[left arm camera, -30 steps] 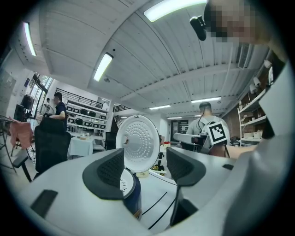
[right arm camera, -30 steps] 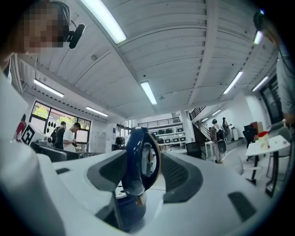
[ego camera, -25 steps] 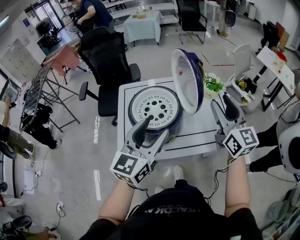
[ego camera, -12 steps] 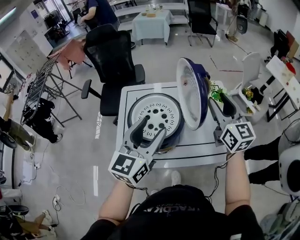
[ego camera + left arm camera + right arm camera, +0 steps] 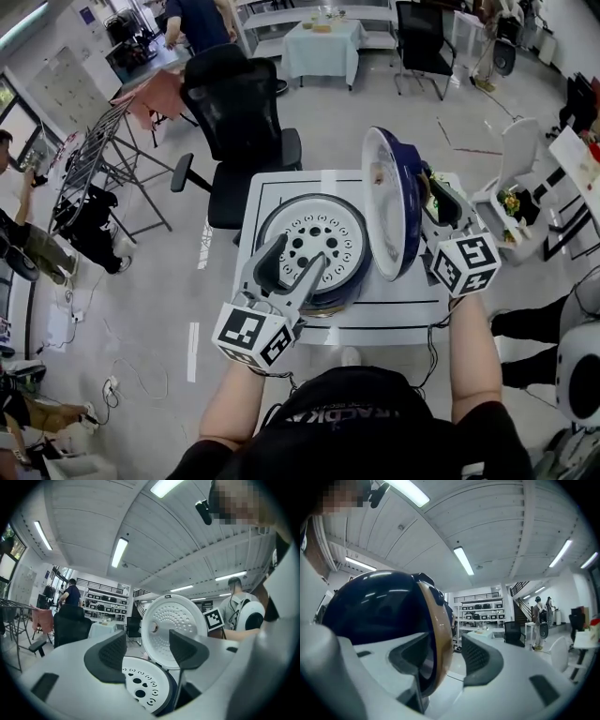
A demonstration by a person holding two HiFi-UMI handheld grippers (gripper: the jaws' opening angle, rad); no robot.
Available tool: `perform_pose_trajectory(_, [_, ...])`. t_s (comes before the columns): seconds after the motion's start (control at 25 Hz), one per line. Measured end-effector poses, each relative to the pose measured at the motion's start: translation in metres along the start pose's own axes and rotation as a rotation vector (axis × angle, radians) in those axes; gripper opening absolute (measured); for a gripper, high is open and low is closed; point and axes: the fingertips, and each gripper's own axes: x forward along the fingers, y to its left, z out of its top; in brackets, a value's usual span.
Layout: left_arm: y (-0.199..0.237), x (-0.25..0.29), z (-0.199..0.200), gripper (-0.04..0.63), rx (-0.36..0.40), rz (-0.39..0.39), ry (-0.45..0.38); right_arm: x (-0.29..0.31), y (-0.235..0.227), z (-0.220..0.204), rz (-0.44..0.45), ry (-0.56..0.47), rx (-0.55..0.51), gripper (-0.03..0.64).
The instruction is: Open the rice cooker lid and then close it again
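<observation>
The rice cooker stands on a white table, and its perforated white inner plate faces up. The dark blue lid stands raised, nearly upright, with its white inner face toward the pot. My left gripper hovers open over the pot's near rim, nothing between its fingers. My right gripper is open right behind the lid. In the right gripper view the lid's gold rim runs between the open jaws; a gap shows beside the right finger.
A black office chair stands just beyond the table. A drying rack is at the left. A white chair stands to the right of the table. A person stands at the far back near a small covered table.
My right gripper has moved left, up against the back of the lid, and the lid now leans more toward the pot. The left gripper has stayed over the pot's near rim.
</observation>
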Motion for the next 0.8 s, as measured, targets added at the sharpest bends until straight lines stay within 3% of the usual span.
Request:
perform_pose_trajectory(0.4, [0.006, 0.002, 0.003, 0.277, 0.015, 0.076, -0.003, 0.017, 0.003, 0.002, 0.000, -0.026, -0.112, 0.123])
perform_pose_trajectory(0.8, [0.006, 0.006, 0.009, 0.272, 0.006, 0.134, -0.016, 0.020, 0.003, 0.005, -0.010, -0.005, -0.166, 0.115])
